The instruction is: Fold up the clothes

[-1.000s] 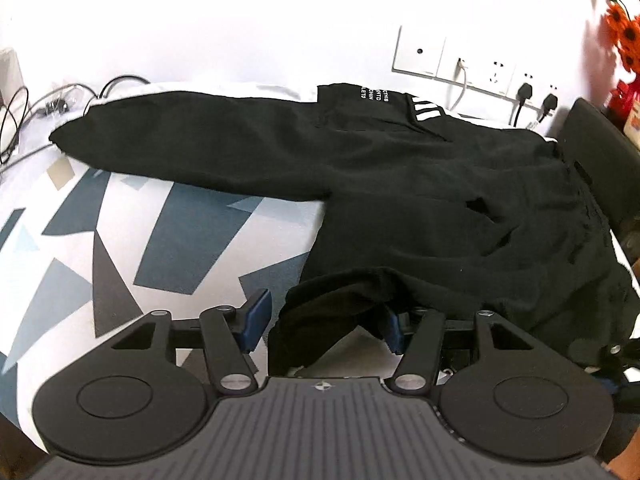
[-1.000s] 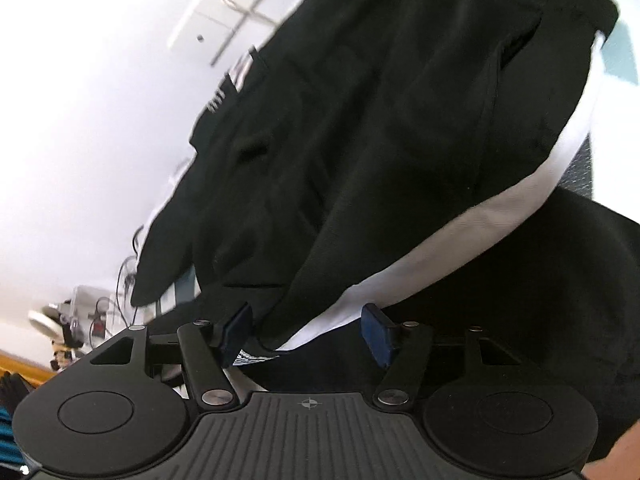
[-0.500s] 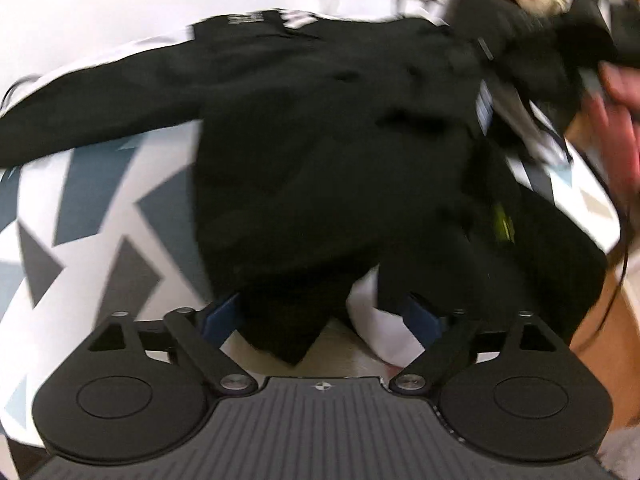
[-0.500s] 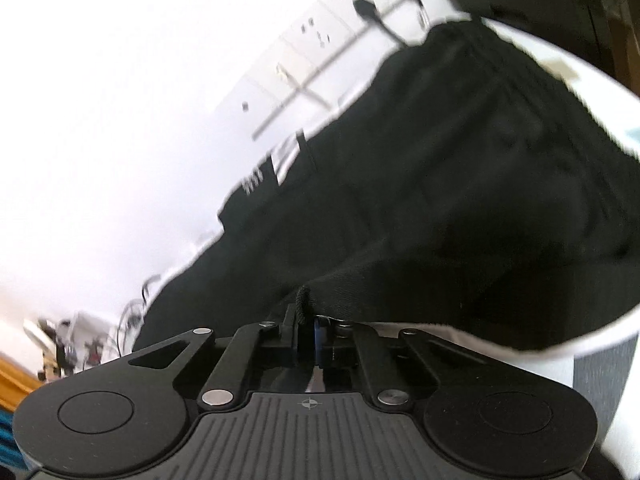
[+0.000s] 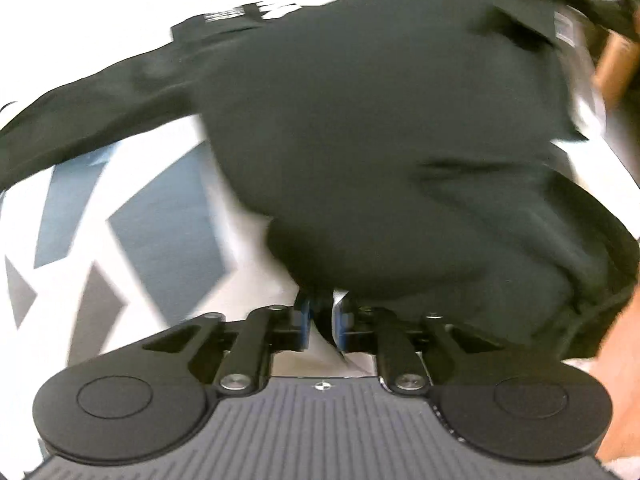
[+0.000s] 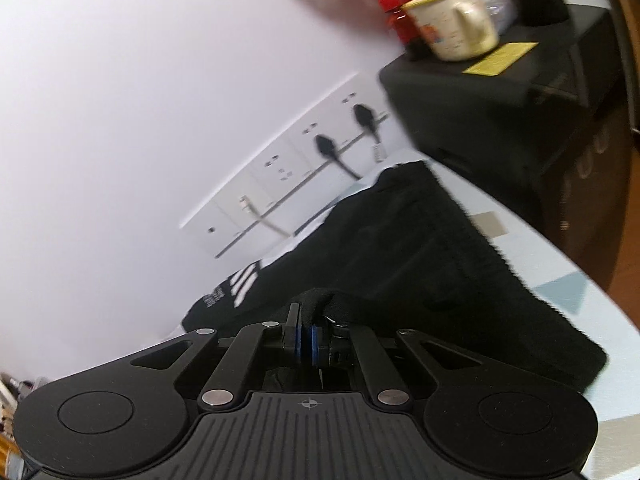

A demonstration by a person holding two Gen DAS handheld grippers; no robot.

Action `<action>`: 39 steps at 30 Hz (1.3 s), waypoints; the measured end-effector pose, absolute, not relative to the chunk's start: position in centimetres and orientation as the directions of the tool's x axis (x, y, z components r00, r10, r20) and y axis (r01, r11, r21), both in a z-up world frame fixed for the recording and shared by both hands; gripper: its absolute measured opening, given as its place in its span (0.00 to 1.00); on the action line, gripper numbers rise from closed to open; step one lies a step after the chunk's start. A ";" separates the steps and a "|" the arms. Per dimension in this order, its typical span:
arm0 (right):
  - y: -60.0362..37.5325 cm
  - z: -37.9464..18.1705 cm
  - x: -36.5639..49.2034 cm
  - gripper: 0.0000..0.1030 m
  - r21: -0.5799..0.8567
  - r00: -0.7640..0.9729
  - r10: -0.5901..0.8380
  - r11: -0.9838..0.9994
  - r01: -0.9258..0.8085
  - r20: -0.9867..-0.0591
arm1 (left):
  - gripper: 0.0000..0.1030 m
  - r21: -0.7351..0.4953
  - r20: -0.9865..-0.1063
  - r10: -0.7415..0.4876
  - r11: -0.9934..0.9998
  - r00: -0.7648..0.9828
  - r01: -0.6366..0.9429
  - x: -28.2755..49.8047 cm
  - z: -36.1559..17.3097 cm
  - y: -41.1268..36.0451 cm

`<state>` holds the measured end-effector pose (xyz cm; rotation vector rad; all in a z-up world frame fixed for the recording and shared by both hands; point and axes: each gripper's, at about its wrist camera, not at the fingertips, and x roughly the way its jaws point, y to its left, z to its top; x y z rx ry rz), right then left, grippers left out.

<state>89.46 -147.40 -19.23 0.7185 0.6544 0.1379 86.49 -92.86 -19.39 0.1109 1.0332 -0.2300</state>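
Both grippers are pinching the black cotton trousers with white side stripe [image 5: 380, 152], spread across the white-and-grey geometric-print tabletop [image 5: 132, 240]. Left gripper [image 5: 320, 320] has just been closing, fabric edge clamped between the pads. Right gripper [image 6: 305, 338] is narrow, clamped on a hem. Fold is starting; next needs a coordinated lift-over. Left view is blurred, far trouser leg cut off.

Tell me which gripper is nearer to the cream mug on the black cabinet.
Right. The right gripper, shut on the black garment, points toward the mug. The left gripper grips that garment's hem; its view shows no mug.
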 end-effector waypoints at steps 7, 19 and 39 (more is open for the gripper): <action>-149.4 -20.5 86.0 0.03 0.741 0.818 0.330 0.650 0.165 -0.472 | 0.06 -0.131 -0.839 -0.009 0.974 0.544 -0.186 85.9 -14.4 -81.2; -140.1 -21.1 84.6 0.03 0.704 0.667 0.509 0.709 0.034 -0.545 | 0.07 0.071 -0.379 0.293 0.955 0.878 -0.288 81.5 1.0 -77.7; -139.1 -26.0 77.4 0.41 0.569 0.612 0.320 0.777 0.267 -0.723 | 0.66 -0.295 -0.868 -0.036 0.839 0.495 -0.457 74.6 -18.8 -69.1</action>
